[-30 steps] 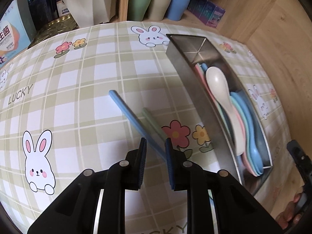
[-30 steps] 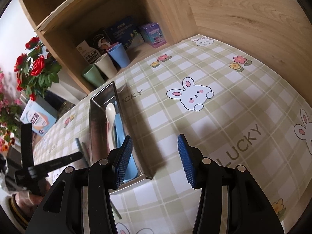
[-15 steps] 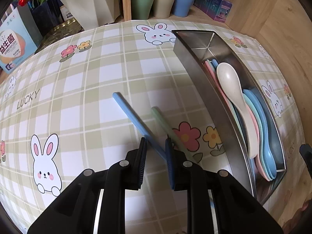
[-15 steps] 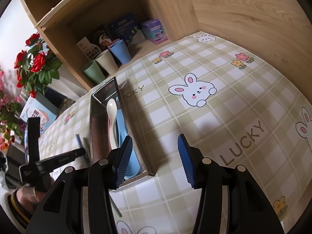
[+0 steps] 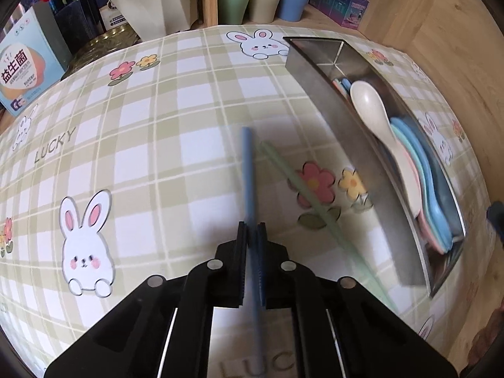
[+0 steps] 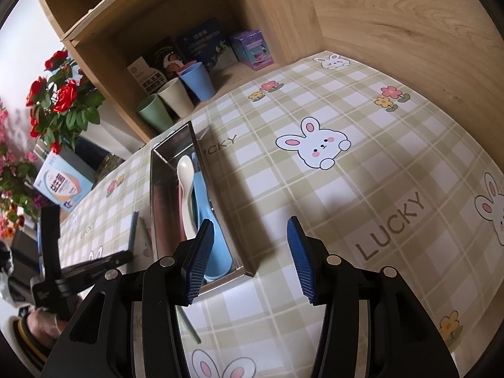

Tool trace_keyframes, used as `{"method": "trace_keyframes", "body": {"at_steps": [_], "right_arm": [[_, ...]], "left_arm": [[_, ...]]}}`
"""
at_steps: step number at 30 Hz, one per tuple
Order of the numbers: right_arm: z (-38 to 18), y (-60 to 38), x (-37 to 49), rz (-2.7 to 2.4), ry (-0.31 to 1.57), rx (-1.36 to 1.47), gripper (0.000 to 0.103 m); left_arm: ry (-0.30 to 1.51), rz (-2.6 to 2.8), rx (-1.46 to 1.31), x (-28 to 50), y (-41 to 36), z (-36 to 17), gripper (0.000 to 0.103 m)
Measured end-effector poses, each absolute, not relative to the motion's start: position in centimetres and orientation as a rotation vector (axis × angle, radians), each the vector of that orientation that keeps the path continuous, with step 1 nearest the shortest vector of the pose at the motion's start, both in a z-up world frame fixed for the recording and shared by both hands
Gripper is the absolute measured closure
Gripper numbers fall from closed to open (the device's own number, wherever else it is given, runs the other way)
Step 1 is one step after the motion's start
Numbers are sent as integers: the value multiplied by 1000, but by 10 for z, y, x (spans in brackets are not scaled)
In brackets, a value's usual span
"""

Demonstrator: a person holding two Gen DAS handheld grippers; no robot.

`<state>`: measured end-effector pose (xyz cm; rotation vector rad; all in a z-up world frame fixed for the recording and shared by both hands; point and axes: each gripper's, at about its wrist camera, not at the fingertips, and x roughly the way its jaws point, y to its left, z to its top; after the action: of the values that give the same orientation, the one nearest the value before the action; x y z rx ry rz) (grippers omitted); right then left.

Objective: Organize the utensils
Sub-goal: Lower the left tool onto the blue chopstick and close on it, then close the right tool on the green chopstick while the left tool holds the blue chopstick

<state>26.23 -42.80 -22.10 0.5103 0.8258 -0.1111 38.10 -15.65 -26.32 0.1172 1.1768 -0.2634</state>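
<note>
Left wrist view: my left gripper (image 5: 252,236) had its fingers clamped on the blue chopstick (image 5: 249,170), its near end blurred beneath them. The green chopstick (image 5: 302,189) lay on the bench (image 5: 157,132) beside the metal tray (image 5: 318,75) of spoons (image 5: 378,119).

Right wrist view: my right gripper (image 6: 250,253) hovered with fingers wide over the tray's (image 6: 176,138) near end, hiding the spoon handles.

shiny metal tray (image 5: 321,72), matt plastic spoons (image 5: 371,104), glossy patterned tablecloth (image 5: 157,126).
</note>
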Motion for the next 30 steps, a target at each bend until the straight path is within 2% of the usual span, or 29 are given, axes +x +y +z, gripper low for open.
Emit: {"method": "trace_keyframes", "body": {"at_steps": [11, 19, 25, 27, 28, 29, 30], "right_arm": [[-202, -383, 260, 17, 789, 424, 56], [-201, -318, 286, 231, 912, 297, 56], [-205, -273, 318, 303, 975, 160, 57], [-210, -259, 328, 306, 1000, 98, 61], [-216, -248, 334, 284, 1025, 39, 73], [-220, -243, 338, 276, 1044, 6, 79], [-226, -236, 343, 266, 1063, -30, 79]], "left_arm": [[1139, -212, 94, 349, -112, -262, 97], [1139, -190, -68, 340, -62, -261, 97], [1108, -174, -91, 330, -40, -260, 97], [1097, -176, -91, 326, -36, -261, 97], [1091, -172, -96, 325, -31, -261, 97], [1087, -166, -106, 323, -26, -261, 97], [1084, -163, -111, 323, -22, -261, 97]]}}
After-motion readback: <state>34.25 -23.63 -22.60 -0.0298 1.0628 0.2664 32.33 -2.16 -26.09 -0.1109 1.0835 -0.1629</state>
